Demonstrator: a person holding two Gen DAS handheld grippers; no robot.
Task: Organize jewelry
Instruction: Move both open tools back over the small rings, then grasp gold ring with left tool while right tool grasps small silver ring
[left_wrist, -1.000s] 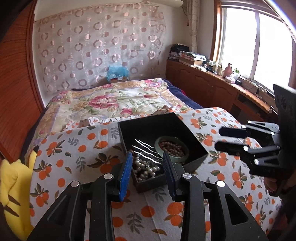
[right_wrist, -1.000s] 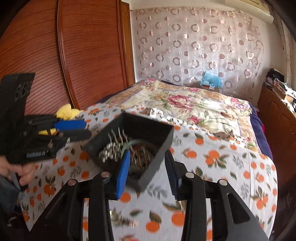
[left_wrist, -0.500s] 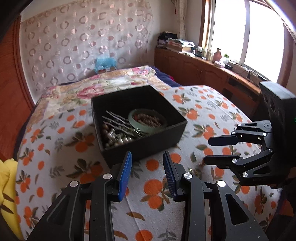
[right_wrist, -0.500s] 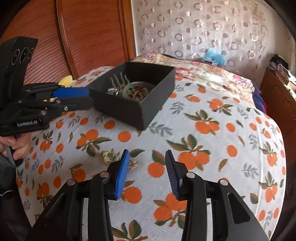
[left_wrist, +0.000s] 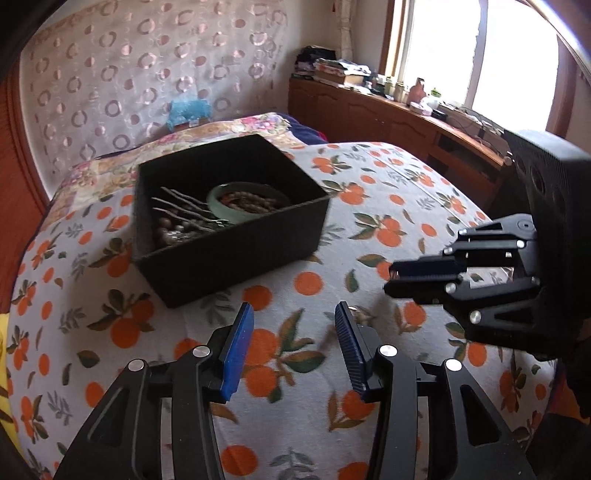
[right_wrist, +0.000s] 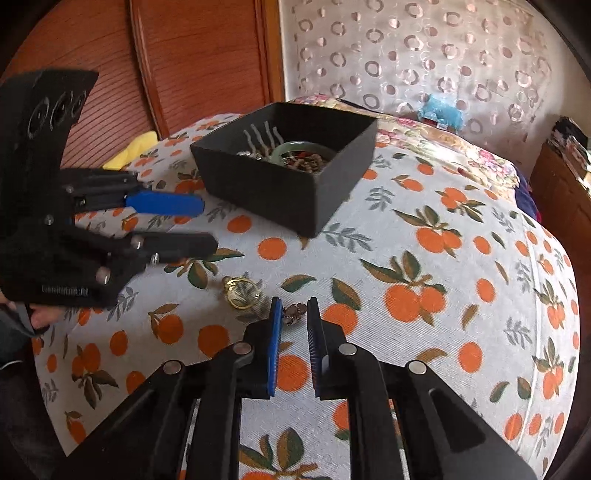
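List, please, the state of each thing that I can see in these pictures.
Left tool: open, empty, above the cloth.
Right tool: narrowed around the small brown ornament, contact unclear.
Black box: open, no lid, holding jewelry.
Green bangle: inside box.
Gold ring: lying loose on cloth.

Matt black box (right_wrist: 284, 192), shiny gold ring (right_wrist: 242, 291), woven orange-print cloth (right_wrist: 424, 258)
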